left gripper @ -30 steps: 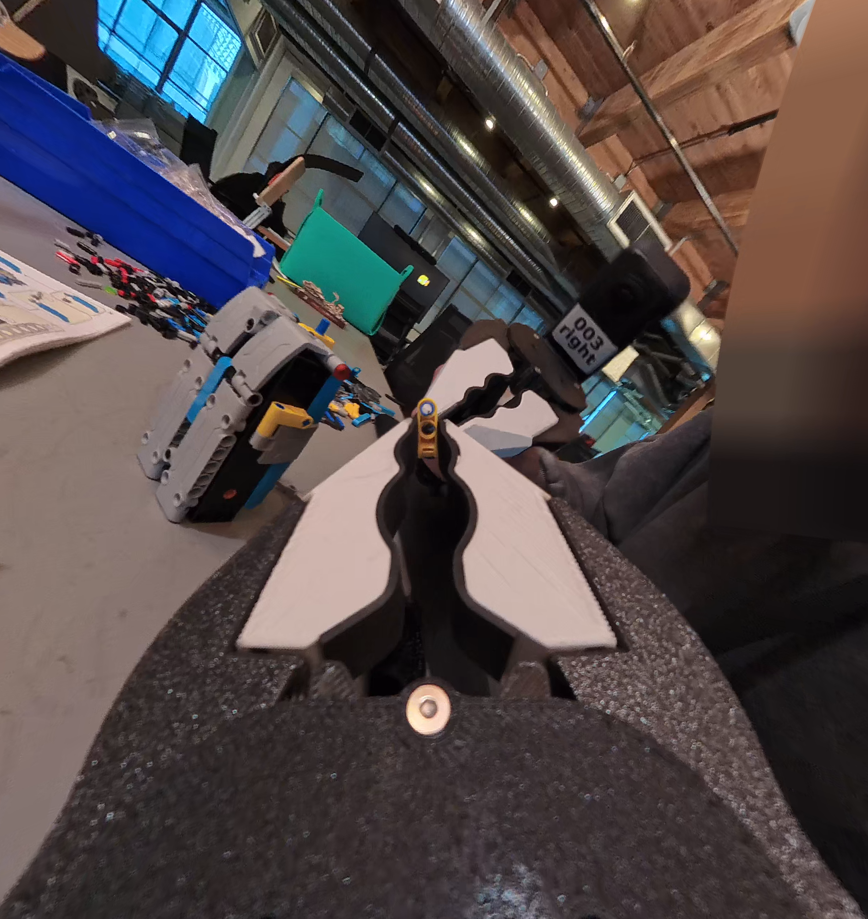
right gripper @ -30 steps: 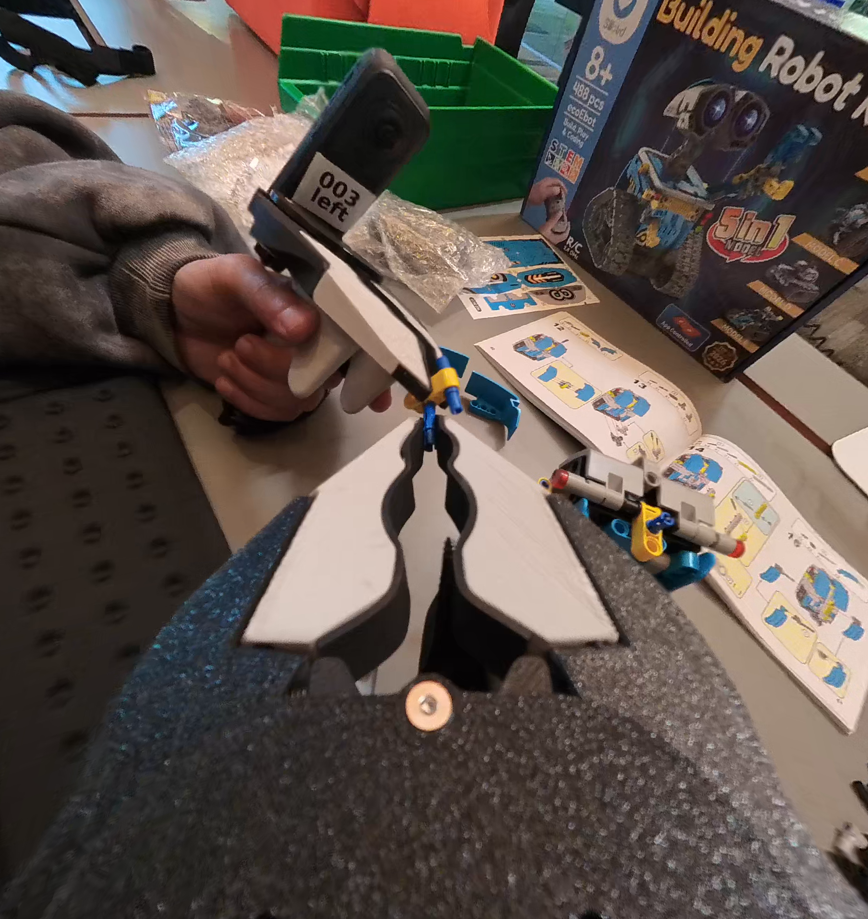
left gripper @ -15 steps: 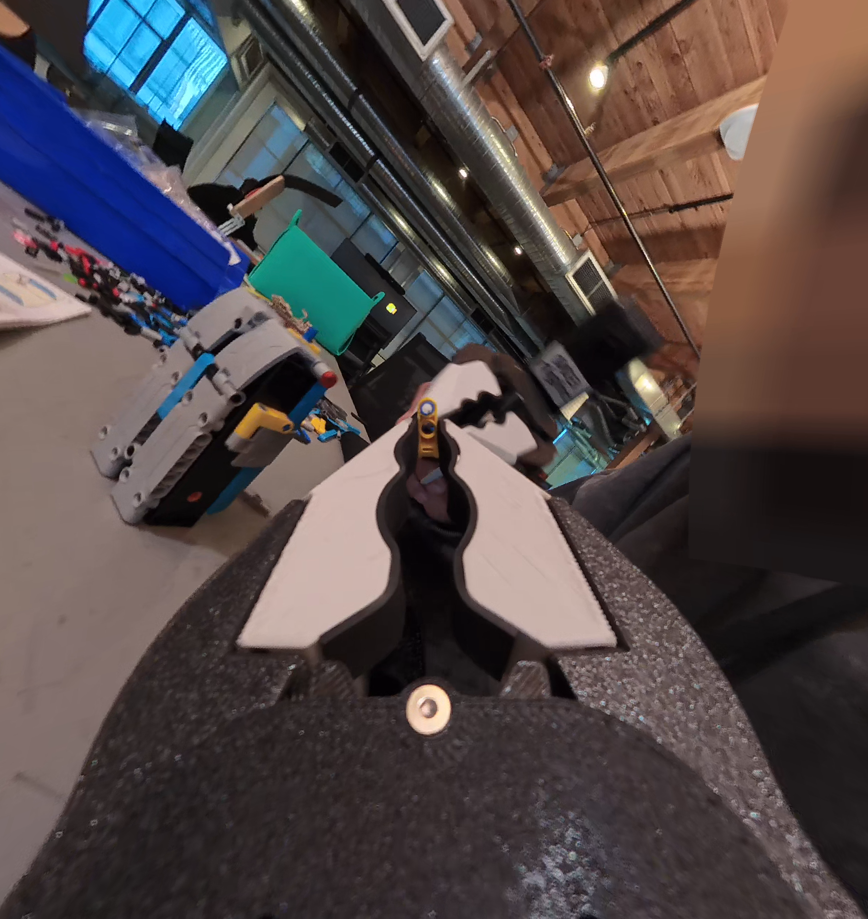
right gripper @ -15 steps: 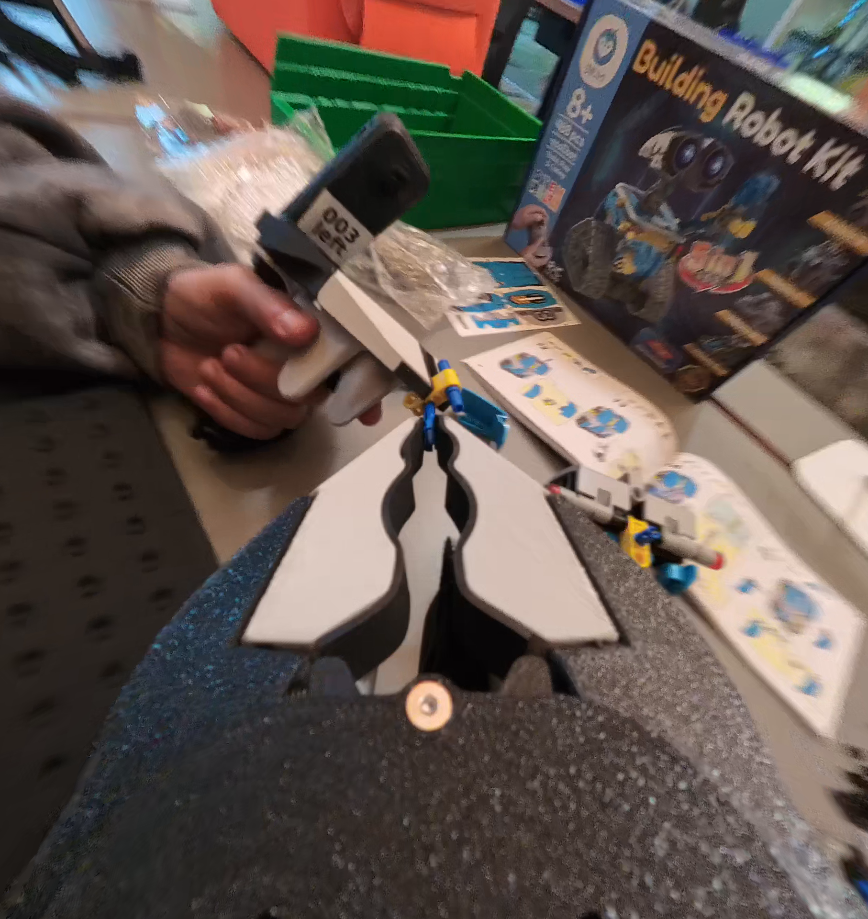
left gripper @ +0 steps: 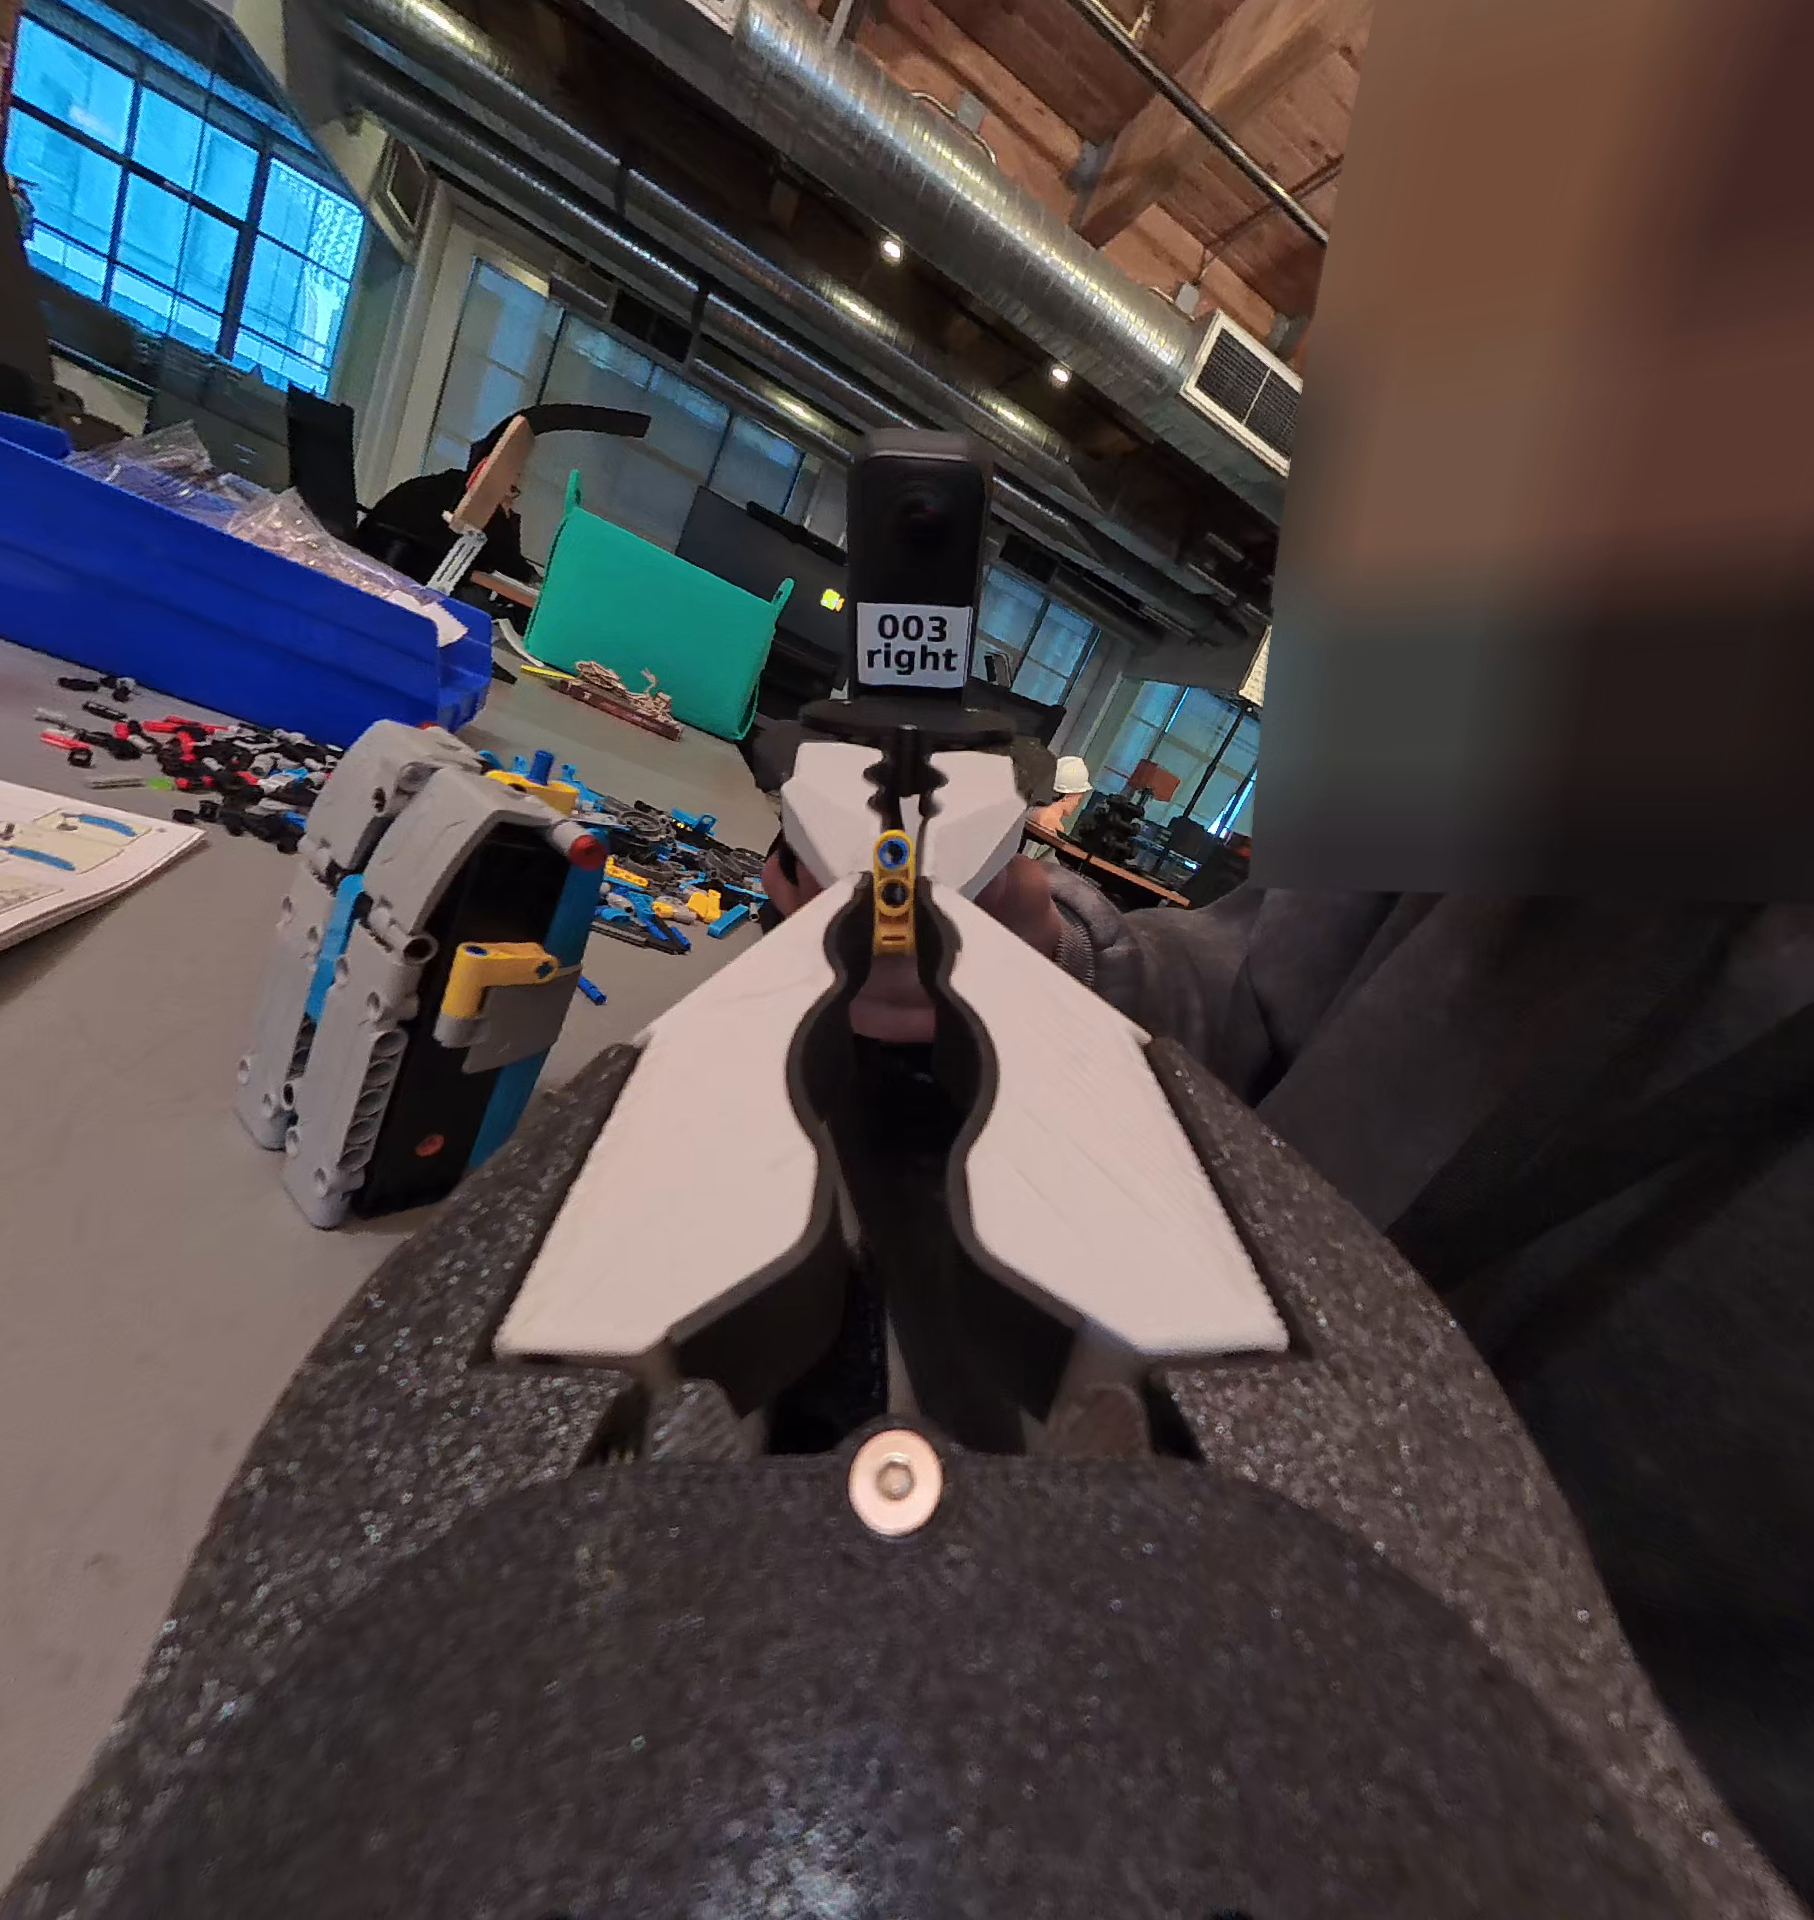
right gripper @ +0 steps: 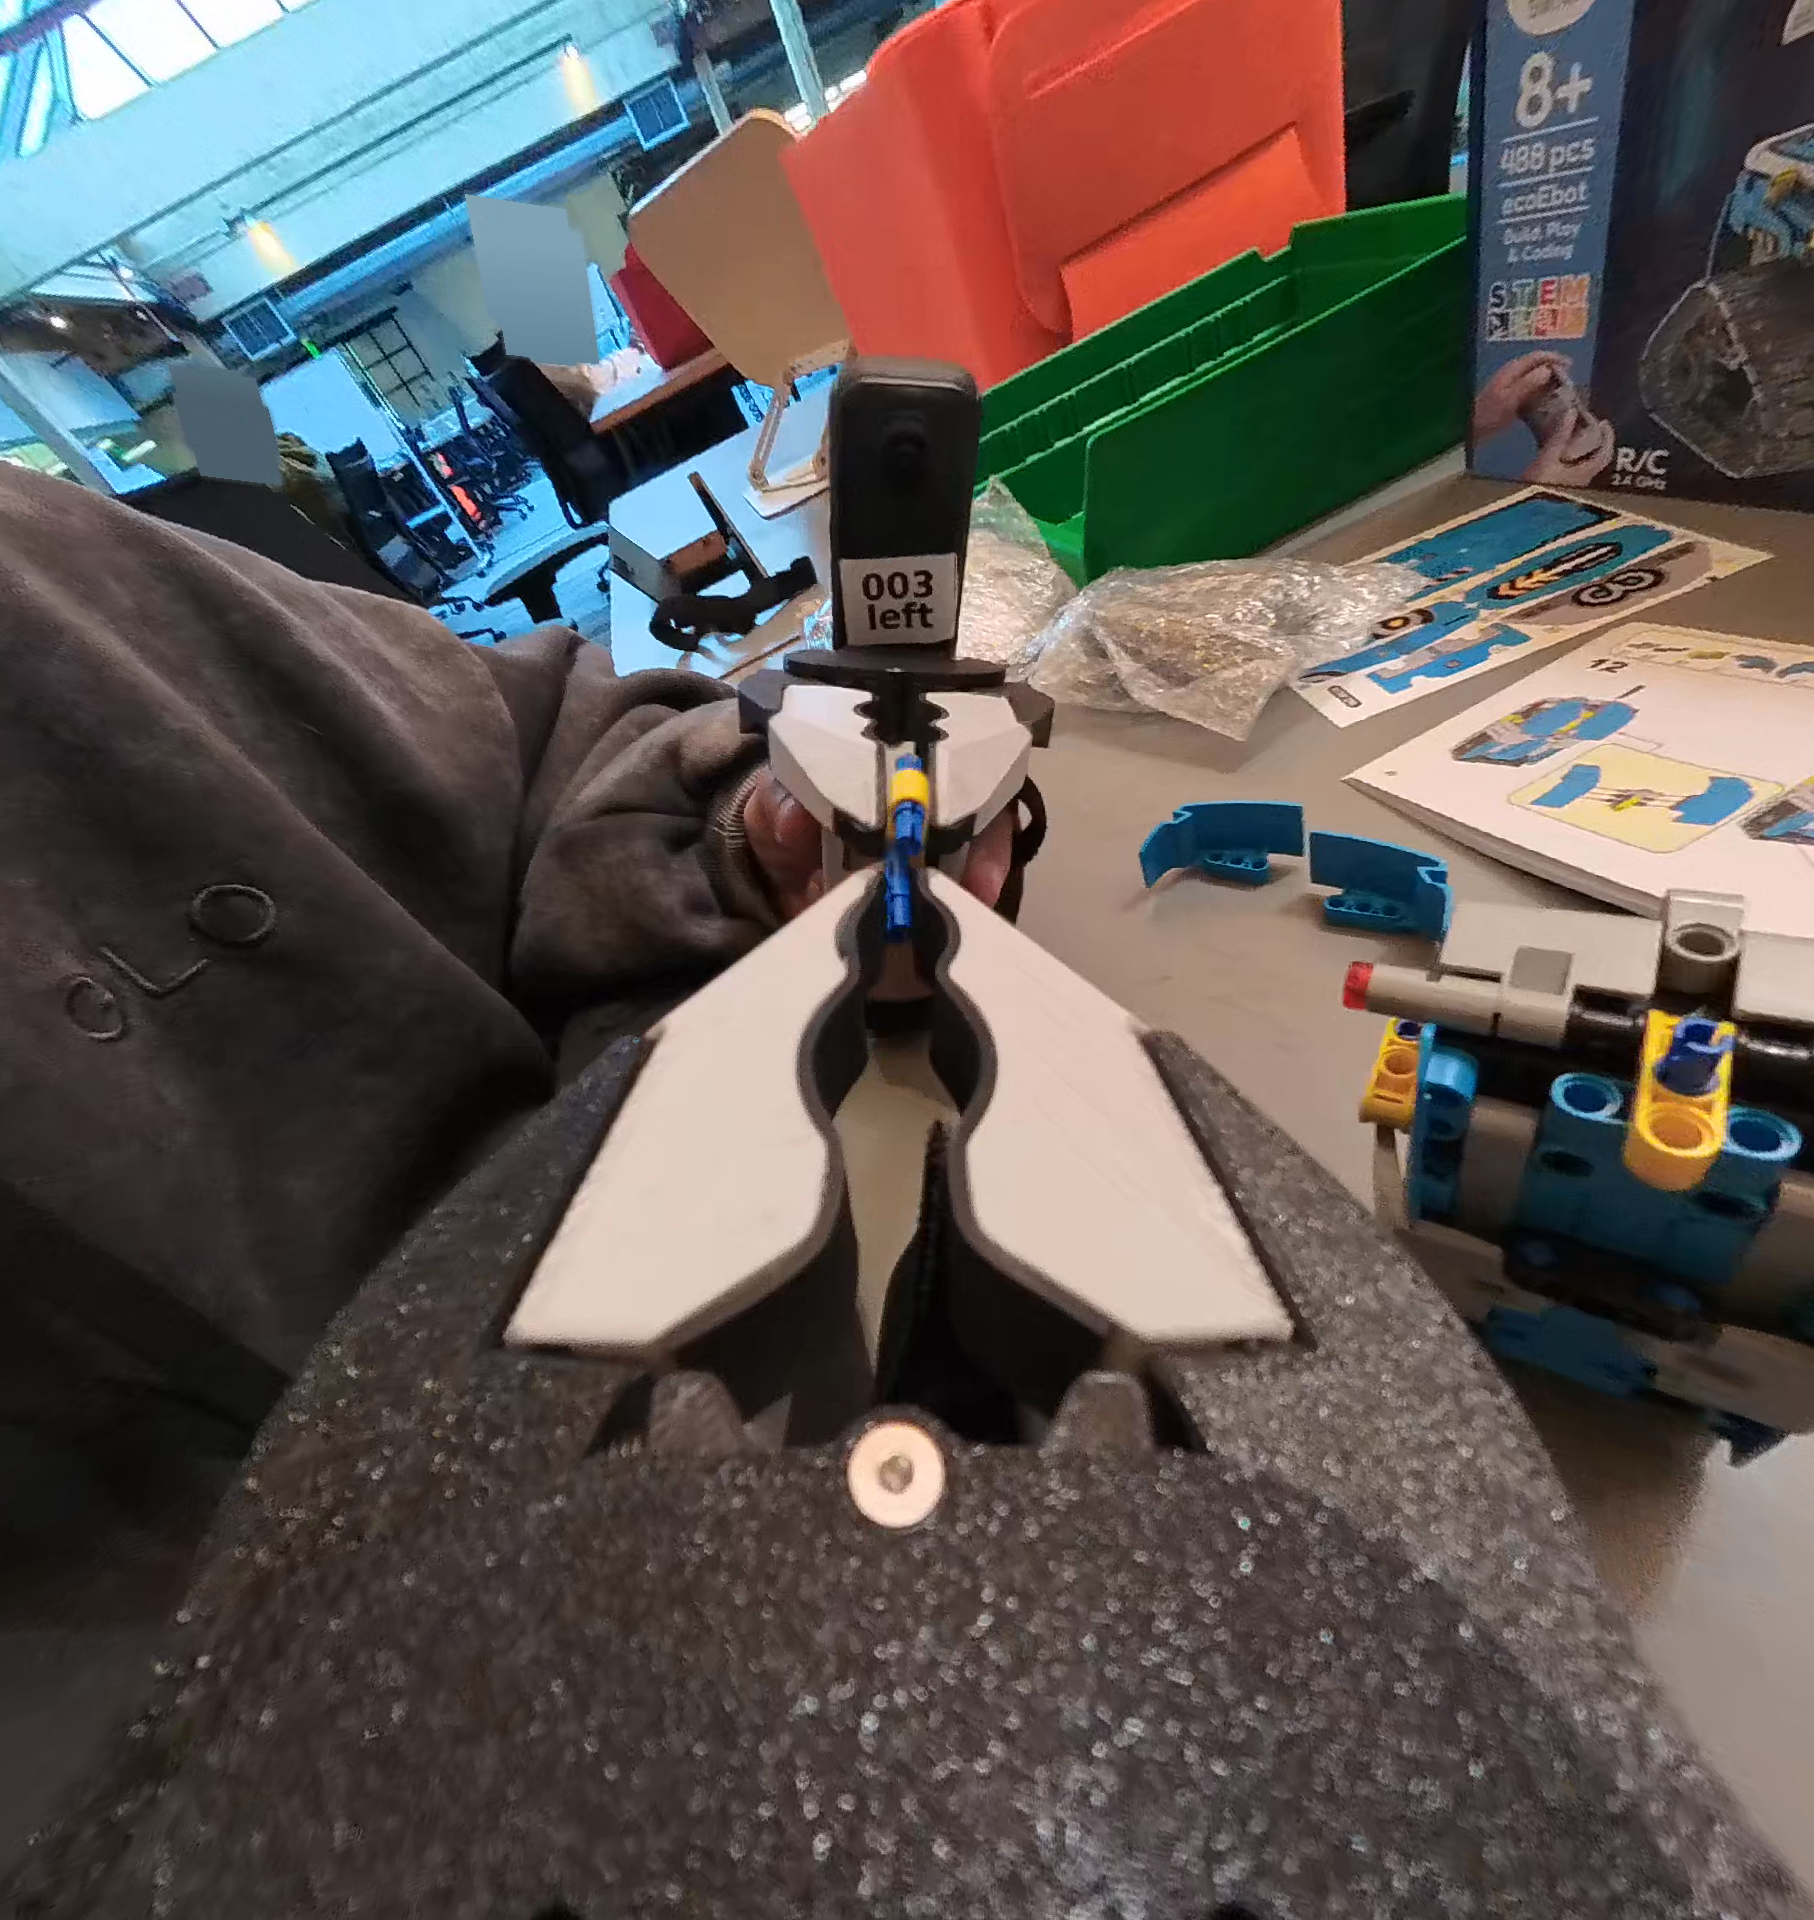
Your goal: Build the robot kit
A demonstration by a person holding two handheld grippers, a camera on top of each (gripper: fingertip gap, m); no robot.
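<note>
My left gripper [left gripper: 892,883] is shut on a small yellow connector [left gripper: 894,920] with round holes. My right gripper [right gripper: 898,896] is shut on a thin blue pin [right gripper: 896,916]. The two grippers face each other tip to tip above the table. In the right wrist view the blue pin meets the yellow connector [right gripper: 909,787] held in the left gripper [right gripper: 908,771]. In the left wrist view the right gripper [left gripper: 903,805] stands straight behind the connector, and blue shows in the connector's top hole. A partly built grey, blue and black model [left gripper: 415,966] stands on the table beside them [right gripper: 1651,1122].
An open instruction booklet [right gripper: 1630,769], two loose blue curved pieces [right gripper: 1225,852], plastic bags [right gripper: 1173,634], a green bin [right gripper: 1225,416] and the kit box [right gripper: 1672,239] lie to the right. A blue bin [left gripper: 186,613] and scattered small parts [left gripper: 207,748] lie behind the model. A person's grey sleeve [right gripper: 259,831] fills the left. Both grippers' tips are close together, under 4 cm apart.
Both grippers have swung round and levelled, so they now face each other head-on. The blue pin and yellow connector stay held and close together.
</note>
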